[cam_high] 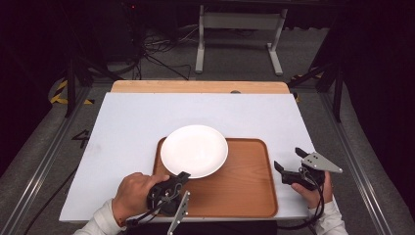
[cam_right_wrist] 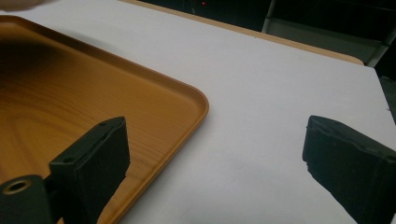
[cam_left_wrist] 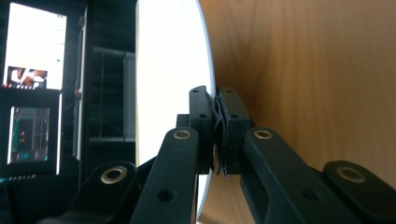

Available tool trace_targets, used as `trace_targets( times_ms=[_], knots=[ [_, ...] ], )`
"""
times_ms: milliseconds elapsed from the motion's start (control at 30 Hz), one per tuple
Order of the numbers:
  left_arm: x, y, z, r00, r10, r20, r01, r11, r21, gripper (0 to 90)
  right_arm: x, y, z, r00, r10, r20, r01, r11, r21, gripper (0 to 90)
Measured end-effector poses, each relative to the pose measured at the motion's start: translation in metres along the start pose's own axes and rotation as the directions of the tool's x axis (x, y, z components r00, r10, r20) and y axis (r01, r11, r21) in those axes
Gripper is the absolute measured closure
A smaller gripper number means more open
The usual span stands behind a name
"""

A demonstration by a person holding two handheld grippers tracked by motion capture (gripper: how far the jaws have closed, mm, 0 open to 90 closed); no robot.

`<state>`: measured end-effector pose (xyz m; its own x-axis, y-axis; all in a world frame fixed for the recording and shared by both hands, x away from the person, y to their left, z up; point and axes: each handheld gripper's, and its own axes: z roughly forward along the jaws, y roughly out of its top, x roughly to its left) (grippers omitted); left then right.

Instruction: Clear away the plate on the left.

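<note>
White table (cam_high: pixel 127 132) under dark room. Wooden tray (cam_high: pixel 244 191) at 6 o'clock. White plate (cam_high: pixel 194 150) overhangs tray's 10 o'clock corner. Left gripper (cam_high: pixel 182 175) pinches plate rim at plate's 7 o'clock. Right gripper (cam_high: pixel 288 166), jaws spread, empty, at tray's 3 o'clock.

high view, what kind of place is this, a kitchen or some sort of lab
Most likely a lab or recording studio, not a kitchen. The white table stands among dark curtains, with cables loose on the grey floor and a bare metal stand behind it. Lit monitor screens show in the left gripper view.
</note>
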<state>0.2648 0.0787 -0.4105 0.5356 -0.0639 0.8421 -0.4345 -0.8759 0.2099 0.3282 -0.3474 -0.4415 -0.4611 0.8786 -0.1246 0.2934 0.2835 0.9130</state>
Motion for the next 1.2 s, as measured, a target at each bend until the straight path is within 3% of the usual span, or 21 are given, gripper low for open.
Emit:
trace_targets(
  times_ms=[267,500,567,700,767,900,1033,1133,1200],
  knots=[
    [-0.012,0.014,0.006,0.9979,0.041,0.050,-0.038,0.9981,-0.047,86.2,-0.001,0.000,0.000,1.0000,-0.001,0.001,0.001,1.000,0.000,7.9],
    [-0.022,0.020,0.011,0.9954,0.037,0.088,-0.030,0.9967,-0.075,85.5,-0.001,0.000,0.000,1.0000,0.000,0.001,0.000,1.000,-0.002,7.8],
    [-0.024,0.022,0.013,0.9940,0.058,0.093,-0.051,0.9960,-0.073,85.8,-0.001,0.000,0.000,1.0000,0.000,0.000,0.000,1.000,-0.002,7.9],
    [-0.029,0.022,0.021,0.9918,0.045,0.120,-0.036,0.9968,-0.072,87.0,0.000,0.000,0.000,1.0000,-0.003,-0.001,0.003,1.000,0.000,7.8],
    [-0.032,0.022,0.024,0.9902,0.066,0.123,-0.058,0.9961,-0.067,87.3,0.000,0.000,0.000,1.0000,-0.002,0.001,0.002,1.000,0.002,7.8],
    [-0.032,0.022,0.026,0.9888,0.039,0.144,-0.026,0.9956,-0.090,86.8,-0.001,0.000,0.000,1.0000,0.001,0.001,-0.001,1.000,0.000,7.8],
    [-0.034,0.021,0.028,0.9843,0.036,0.173,-0.020,0.9957,-0.090,85.2,0.000,0.000,0.000,1.0000,-0.003,0.000,0.003,1.000,0.002,7.8],
    [-0.038,0.019,0.036,0.9693,0.015,0.245,0.006,0.9964,-0.085,82.6,-0.001,0.000,0.000,1.0000,-0.002,0.001,0.002,1.000,0.000,7.8],
    [-0.036,0.017,0.037,0.9632,-0.010,0.269,0.039,0.9940,-0.102,81.1,-0.001,0.000,-0.001,1.0000,0.005,0.001,-0.005,1.000,-0.003,7.9]
  ],
)
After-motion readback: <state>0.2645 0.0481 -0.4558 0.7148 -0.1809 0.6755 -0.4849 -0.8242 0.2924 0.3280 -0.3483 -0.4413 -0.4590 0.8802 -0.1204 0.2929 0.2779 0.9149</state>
